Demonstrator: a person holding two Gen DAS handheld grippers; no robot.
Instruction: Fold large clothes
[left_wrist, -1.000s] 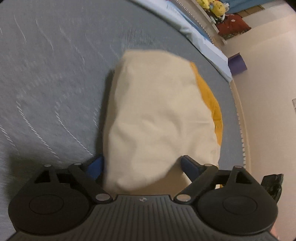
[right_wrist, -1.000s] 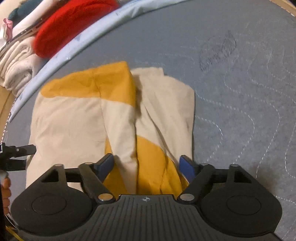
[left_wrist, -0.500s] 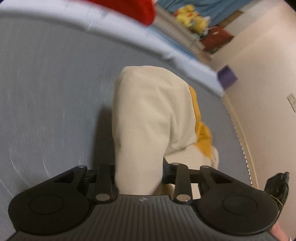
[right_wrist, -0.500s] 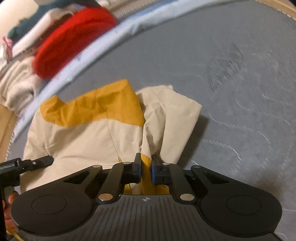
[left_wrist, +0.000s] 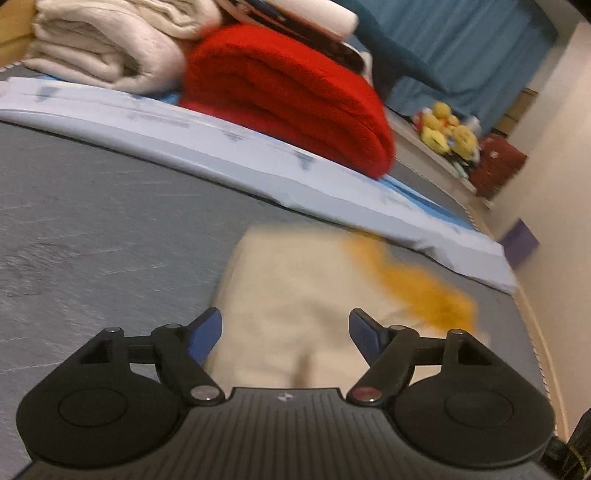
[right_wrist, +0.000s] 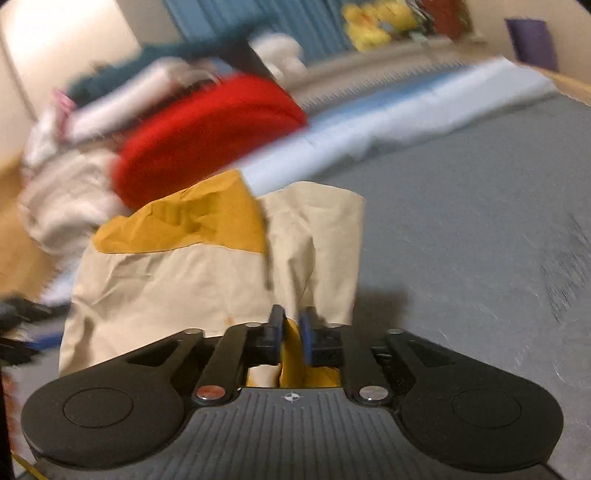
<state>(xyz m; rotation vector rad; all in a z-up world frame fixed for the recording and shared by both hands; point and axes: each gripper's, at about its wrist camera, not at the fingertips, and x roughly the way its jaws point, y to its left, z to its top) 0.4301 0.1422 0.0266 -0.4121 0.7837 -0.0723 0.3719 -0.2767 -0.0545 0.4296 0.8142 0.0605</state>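
Left view: the garment (left_wrist: 295, 306) lies on the grey mattress (left_wrist: 92, 240), bare to its left; beyond it sit a pale sheet (left_wrist: 221, 151) and red blanket (left_wrist: 288, 96). The left gripper (left_wrist: 286, 328), clamped earlier, has just opened over the cloth. Right view: the right gripper (right_wrist: 291, 328) pinches the garment's (right_wrist: 177, 284) lifted near edge, jaws easing slightly; earlier they stood wide.

The garment (right_wrist: 207, 266) is cream with mustard-yellow patches; the mattress (left_wrist: 92, 229) is grey; the blanket (left_wrist: 288, 110) is red.
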